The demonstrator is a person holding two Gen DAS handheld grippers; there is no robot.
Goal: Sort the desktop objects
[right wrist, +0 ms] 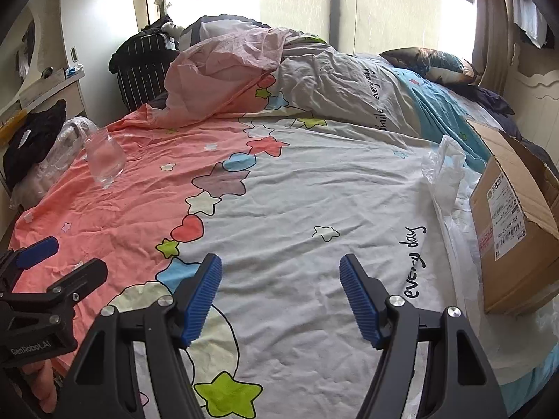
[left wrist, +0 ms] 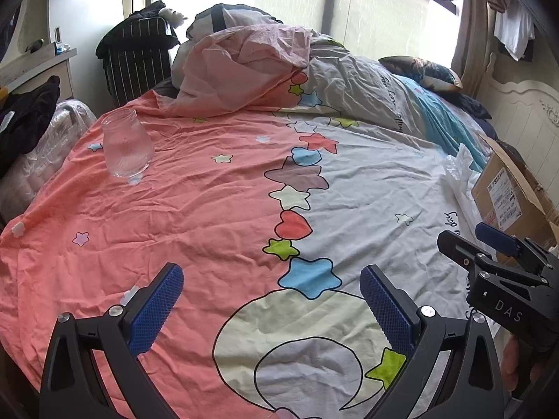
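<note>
A clear ribbed glass jar (left wrist: 127,145) stands upright on the pink part of the bedsheet, far left; it also shows in the right wrist view (right wrist: 103,158). A cardboard box (right wrist: 517,230) with shipping labels sits at the bed's right side, also in the left wrist view (left wrist: 506,202). My left gripper (left wrist: 270,293) is open and empty, low over the sheet near the front. My right gripper (right wrist: 280,279) is open and empty over the white part of the sheet. Each gripper shows at the edge of the other's view.
A crumpled white plastic bag (right wrist: 447,171) lies beside the box. A bunched quilt (left wrist: 244,66) and a dark pillow (right wrist: 429,63) fill the back of the bed. A striped suitcase (left wrist: 136,59), dark clothes (left wrist: 24,118) and a plastic-wrapped bundle (right wrist: 59,153) stand off the left edge.
</note>
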